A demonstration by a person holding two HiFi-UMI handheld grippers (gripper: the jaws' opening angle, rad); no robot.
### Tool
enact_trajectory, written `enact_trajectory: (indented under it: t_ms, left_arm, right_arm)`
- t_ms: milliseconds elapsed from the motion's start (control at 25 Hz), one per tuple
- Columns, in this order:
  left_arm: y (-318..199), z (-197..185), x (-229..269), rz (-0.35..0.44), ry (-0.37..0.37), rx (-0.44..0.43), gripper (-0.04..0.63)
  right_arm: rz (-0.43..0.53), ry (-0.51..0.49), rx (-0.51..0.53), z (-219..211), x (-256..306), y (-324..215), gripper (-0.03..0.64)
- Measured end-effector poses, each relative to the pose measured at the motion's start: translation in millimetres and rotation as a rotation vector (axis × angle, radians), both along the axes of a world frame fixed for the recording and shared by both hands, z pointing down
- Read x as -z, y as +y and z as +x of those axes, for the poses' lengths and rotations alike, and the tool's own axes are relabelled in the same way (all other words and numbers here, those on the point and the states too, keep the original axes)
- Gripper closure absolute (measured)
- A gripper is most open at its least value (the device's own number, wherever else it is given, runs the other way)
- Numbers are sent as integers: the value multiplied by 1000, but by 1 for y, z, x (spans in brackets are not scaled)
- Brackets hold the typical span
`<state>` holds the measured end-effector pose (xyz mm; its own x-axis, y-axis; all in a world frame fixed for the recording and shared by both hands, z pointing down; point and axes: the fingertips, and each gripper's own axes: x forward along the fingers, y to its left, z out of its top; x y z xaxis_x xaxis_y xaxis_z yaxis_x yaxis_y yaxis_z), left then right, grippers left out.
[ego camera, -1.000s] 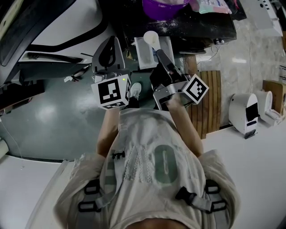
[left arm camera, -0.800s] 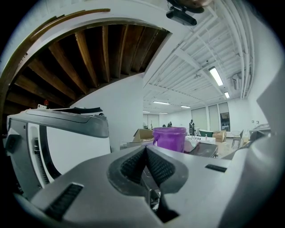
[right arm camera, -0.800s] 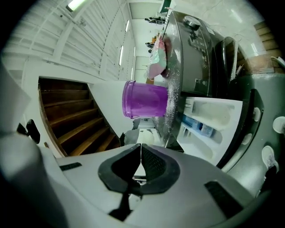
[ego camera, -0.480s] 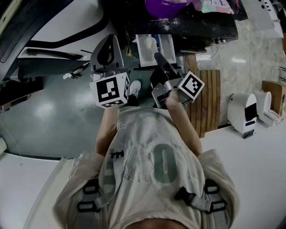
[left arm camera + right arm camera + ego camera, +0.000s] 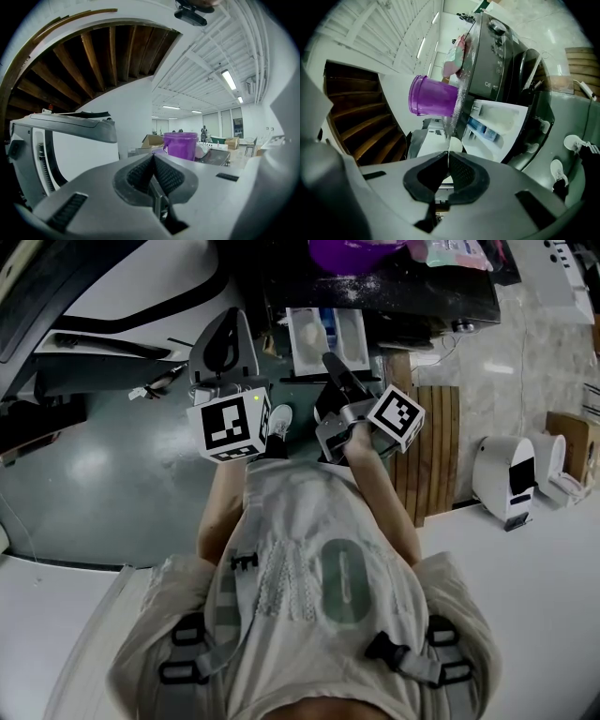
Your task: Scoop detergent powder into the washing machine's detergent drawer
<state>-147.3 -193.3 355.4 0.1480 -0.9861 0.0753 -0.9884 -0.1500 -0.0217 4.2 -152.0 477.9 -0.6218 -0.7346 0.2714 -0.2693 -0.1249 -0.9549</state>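
The washing machine's white detergent drawer (image 5: 349,334) (image 5: 502,117) stands pulled open below the dark machine top. A purple detergent bucket (image 5: 352,251) (image 5: 432,96) sits on that top, with powder spilled around it. My right gripper (image 5: 329,360) (image 5: 447,158) is shut on the thin handle of a white scoop (image 5: 314,334) (image 5: 455,144), which is over the drawer's left compartment. My left gripper (image 5: 230,329) (image 5: 153,161) hangs to the left of the drawer with its jaws shut and nothing held; it points up past the bucket (image 5: 180,144).
A wooden slat mat (image 5: 436,446) lies on the floor to the right. A small white device (image 5: 506,479) stands on the white surface beyond it. The person's shoe (image 5: 284,424) is on the grey floor under the grippers. A pink-and-green bag (image 5: 450,251) lies beside the bucket.
The scoop, whose round mouth showed clearly above the drawer a second ago, now sits down at the drawer's left compartment. The right gripper shifted slightly with it; the left gripper barely moved.
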Motion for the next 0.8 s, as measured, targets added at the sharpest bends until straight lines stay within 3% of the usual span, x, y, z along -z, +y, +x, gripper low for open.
enact_trajectory:
  t_ms: [600, 800]
  left_arm:
    - [1, -2, -3, -8, 10, 5, 574]
    - [1, -1, -3, -10, 13, 1, 574]
  right_arm:
    - [-18, 26, -4, 1, -13, 0, 604]
    - [3, 86, 19, 0, -14, 0, 606]
